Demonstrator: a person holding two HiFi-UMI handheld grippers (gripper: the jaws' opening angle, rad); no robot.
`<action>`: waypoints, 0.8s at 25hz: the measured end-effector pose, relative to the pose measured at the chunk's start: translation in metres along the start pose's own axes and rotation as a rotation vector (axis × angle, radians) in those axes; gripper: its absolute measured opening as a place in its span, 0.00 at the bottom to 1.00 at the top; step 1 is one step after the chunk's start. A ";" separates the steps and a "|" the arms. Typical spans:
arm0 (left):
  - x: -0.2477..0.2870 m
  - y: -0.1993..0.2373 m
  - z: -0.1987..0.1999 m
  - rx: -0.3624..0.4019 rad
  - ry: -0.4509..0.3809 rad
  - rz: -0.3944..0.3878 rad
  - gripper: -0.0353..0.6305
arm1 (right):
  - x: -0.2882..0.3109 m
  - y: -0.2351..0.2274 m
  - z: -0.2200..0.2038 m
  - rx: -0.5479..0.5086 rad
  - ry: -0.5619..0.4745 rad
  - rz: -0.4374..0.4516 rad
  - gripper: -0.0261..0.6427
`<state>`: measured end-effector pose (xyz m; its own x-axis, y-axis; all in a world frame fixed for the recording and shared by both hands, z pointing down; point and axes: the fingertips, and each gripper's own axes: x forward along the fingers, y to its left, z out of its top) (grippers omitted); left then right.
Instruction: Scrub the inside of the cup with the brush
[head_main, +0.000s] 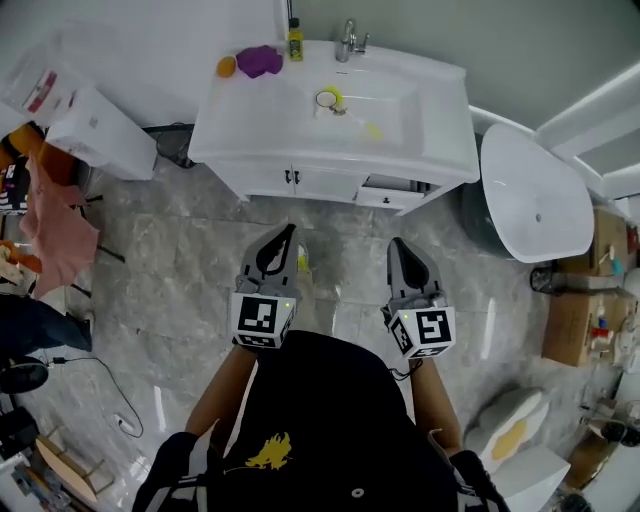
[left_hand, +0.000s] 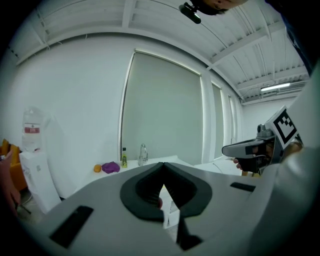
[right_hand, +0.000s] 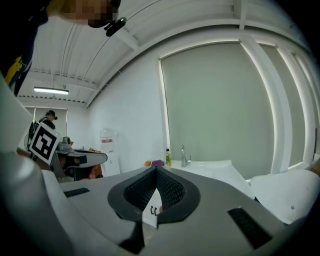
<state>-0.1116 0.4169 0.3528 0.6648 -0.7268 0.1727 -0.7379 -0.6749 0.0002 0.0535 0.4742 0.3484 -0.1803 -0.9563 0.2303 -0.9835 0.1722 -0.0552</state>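
Note:
A white cup with a yellowish rim (head_main: 328, 98) stands in the basin of the white vanity sink (head_main: 300, 140), and a small yellow item (head_main: 372, 130), perhaps the brush, lies beside it. My left gripper (head_main: 289, 231) and right gripper (head_main: 397, 242) are held side by side over the floor, well short of the vanity. Both are shut, with nothing between their jaws. In the left gripper view its closed jaws (left_hand: 162, 164) point toward the sink counter (left_hand: 150, 162). The right gripper's closed jaws (right_hand: 156, 168) face the same way. Neither gripper view shows the cup.
A faucet (head_main: 349, 42), green bottle (head_main: 295, 42), purple cloth (head_main: 259, 60) and orange ball (head_main: 226, 66) sit on the counter. A white bathtub (head_main: 535, 195) stands to the right, a water dispenser (head_main: 95, 125) to the left, and cardboard boxes (head_main: 575, 325) at far right.

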 end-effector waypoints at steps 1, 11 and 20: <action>0.019 0.016 0.004 0.003 -0.001 -0.008 0.08 | 0.023 -0.004 0.005 -0.021 0.009 0.002 0.08; 0.170 0.156 0.029 -0.018 -0.011 -0.109 0.08 | 0.206 -0.029 0.036 -0.022 0.093 -0.024 0.08; 0.231 0.184 0.015 -0.060 0.032 -0.154 0.08 | 0.251 -0.068 0.045 -0.015 0.123 -0.095 0.08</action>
<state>-0.0918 0.1231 0.3783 0.7674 -0.6099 0.1975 -0.6335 -0.7687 0.0878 0.0753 0.2124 0.3661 -0.0859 -0.9323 0.3512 -0.9961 0.0869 -0.0130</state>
